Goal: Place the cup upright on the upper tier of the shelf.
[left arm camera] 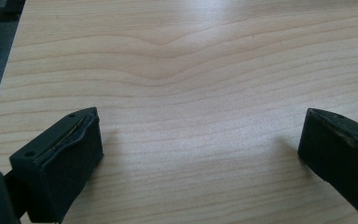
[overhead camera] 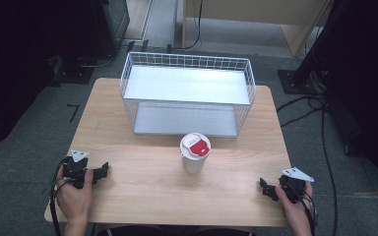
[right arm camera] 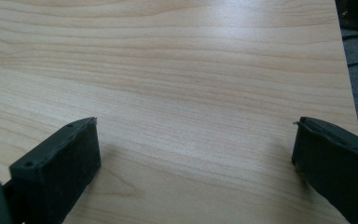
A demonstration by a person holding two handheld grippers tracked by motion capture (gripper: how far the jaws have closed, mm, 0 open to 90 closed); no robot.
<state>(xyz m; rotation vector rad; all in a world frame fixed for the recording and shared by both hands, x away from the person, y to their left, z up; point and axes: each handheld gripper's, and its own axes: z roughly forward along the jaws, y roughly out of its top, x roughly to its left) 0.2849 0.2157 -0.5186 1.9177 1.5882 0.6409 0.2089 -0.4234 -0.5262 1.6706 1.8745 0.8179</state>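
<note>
Both tools gaping (empty) — cup [overhead camera: 195, 153] mid-table.

Before you, a light wooden table [overhead camera: 138, 191] carries a white wire two-tier rack [overhead camera: 187, 93] and a white red-lidded paper cup [overhead camera: 195, 153].

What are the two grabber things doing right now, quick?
Left gripper: open, holding nothing, over the bare wooden table.
Right gripper: open, holding nothing, also over the table.
</note>
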